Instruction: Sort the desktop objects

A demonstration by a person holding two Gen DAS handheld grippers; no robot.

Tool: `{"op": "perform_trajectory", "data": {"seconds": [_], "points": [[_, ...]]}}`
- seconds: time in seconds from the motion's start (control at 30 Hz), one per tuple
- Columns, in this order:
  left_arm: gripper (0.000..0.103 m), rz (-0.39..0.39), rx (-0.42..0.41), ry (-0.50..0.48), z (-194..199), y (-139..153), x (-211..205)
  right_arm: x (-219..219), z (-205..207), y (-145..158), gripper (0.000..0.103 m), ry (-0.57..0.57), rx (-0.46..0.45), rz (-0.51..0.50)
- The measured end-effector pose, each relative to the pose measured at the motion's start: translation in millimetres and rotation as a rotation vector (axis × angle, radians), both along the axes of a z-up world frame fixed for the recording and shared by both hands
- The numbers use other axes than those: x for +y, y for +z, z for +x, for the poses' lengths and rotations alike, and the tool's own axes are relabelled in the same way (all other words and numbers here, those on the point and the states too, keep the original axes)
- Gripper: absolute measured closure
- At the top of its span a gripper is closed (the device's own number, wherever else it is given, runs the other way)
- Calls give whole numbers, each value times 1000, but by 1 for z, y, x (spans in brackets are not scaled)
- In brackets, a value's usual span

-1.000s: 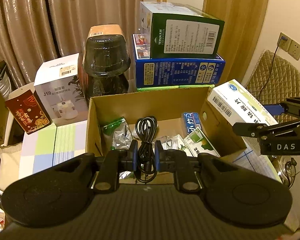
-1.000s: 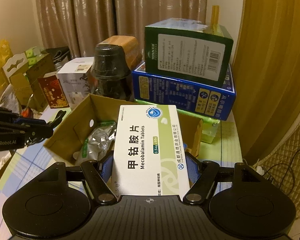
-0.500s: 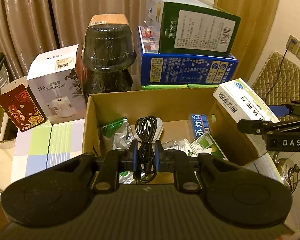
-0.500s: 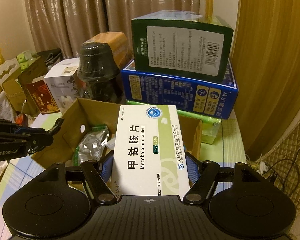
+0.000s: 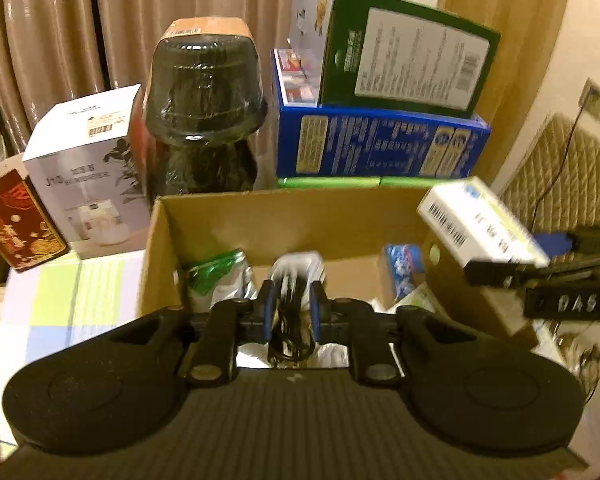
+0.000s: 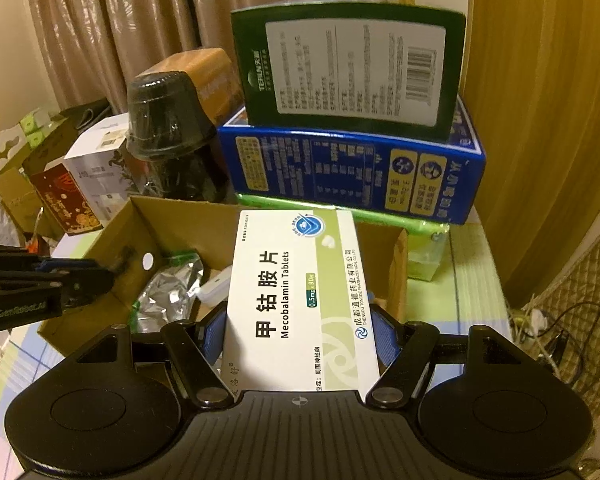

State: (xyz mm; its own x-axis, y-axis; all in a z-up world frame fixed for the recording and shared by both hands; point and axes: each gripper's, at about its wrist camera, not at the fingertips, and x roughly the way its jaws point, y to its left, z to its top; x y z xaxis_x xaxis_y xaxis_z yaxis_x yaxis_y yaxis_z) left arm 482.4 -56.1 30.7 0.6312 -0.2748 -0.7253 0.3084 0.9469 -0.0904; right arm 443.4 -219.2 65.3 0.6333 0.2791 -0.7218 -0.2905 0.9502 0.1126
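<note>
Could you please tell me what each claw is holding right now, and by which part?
The left claw pinches a coiled black cable across its bundled loops. The right claw clamps the Mecobalamin tablet box by its long side edges, near its lower end.

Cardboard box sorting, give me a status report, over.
Left hand-held gripper shut on black cable. Right hand-held gripper shut on tablet box. Both over cardboard box. Nothing blocking.

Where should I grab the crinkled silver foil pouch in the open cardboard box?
Take the silver foil pouch from above by its upper crumpled edge. It lies low against the cardboard box's left wall, so a side approach is blocked, and the thin raised foil suits a pinch.
</note>
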Motion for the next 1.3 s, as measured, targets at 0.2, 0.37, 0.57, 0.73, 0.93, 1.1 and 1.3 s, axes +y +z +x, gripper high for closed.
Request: {"op": "perform_trajectory", "data": {"seconds": [0.2, 0.37, 0.57, 0.73, 0.93, 1.1, 1.3], "points": [[54, -12, -2, 39, 2, -7, 1, -2, 6, -9, 29, -10, 0, 115], [54, 12, 9, 54, 0, -13, 9, -6, 1, -15, 24, -16, 1, 80], [42, 31, 13, 64, -6, -14, 13, -14, -5, -15, 16, -28, 4, 56], [29, 46, 11, 69, -16, -12, 15, -13, -12, -10, 8, -15, 14, 25], [8, 71, -8, 79, -31, -7, 16, -10, -22, -4, 2, -2, 34, -11], [1, 110, -17, 90, -47, -3, 19, -8, -33, 1, 2, 11, 64, -27], [1, 145, -27, 107, -73, 2, 25, -12, -53, 8, 2, -6, 86, -28]]}}
